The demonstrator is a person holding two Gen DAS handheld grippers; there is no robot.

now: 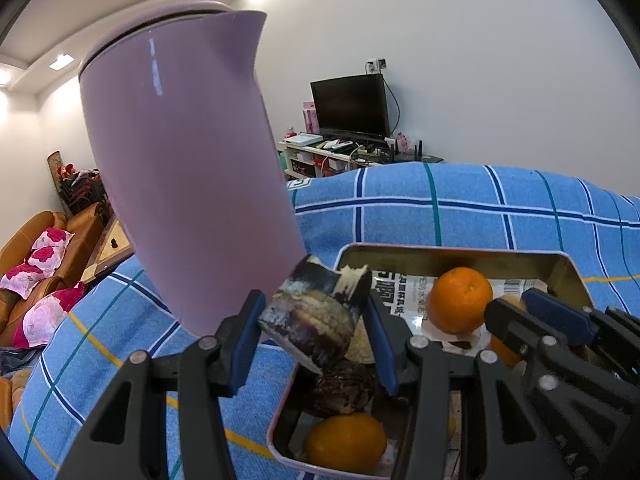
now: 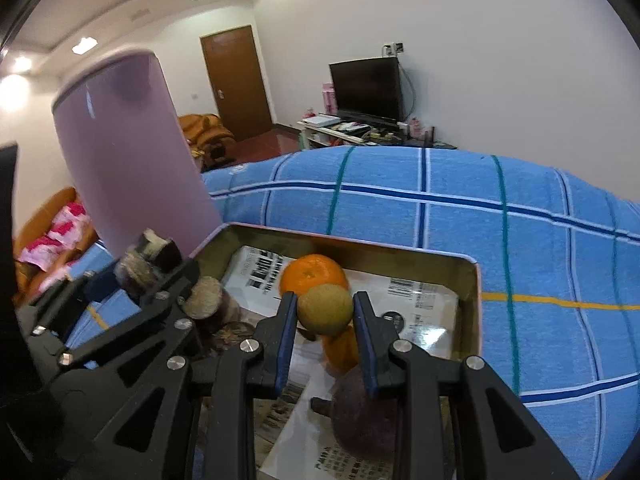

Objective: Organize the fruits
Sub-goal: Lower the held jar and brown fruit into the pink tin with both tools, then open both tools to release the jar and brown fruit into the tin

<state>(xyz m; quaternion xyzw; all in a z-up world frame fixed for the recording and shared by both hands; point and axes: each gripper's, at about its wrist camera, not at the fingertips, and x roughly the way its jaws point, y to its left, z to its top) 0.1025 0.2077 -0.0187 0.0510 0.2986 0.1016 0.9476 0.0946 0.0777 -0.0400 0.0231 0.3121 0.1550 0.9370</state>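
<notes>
Left gripper point(image 1: 316, 324) first — I have its blue pads clamped on a dark, streaked chunk of fruit point(image 1: 316, 312) with pale flesh showing at its cut top, held above the near left corner of the metal tin point(image 1: 460, 250). Just behind it on the left a tall lilac kettle point(image 1: 184, 168) stands on the blue checked cloth point(image 1: 480, 208). Below that chunk, inside the tin, lie a dark brown scaly fruit point(image 1: 344, 388) and, nearer to me, an orange point(image 1: 346, 442). Farther back toward the middle of the tin sits a second orange, the far orange point(image 2: 312, 274), resting on printed paper point(image 2: 420, 304) that lines the bottom.

To the right, my right gripper point(image 2: 325, 312) is closed on a small round greenish-brown fruit point(image 2: 325, 309) — both pads press its sides, and it hangs just in front of the far orange. Under this gripper lie an orange piece point(image 2: 340, 348) and a dark purple fruit point(image 2: 360, 412), near the tin's near edge.
</notes>
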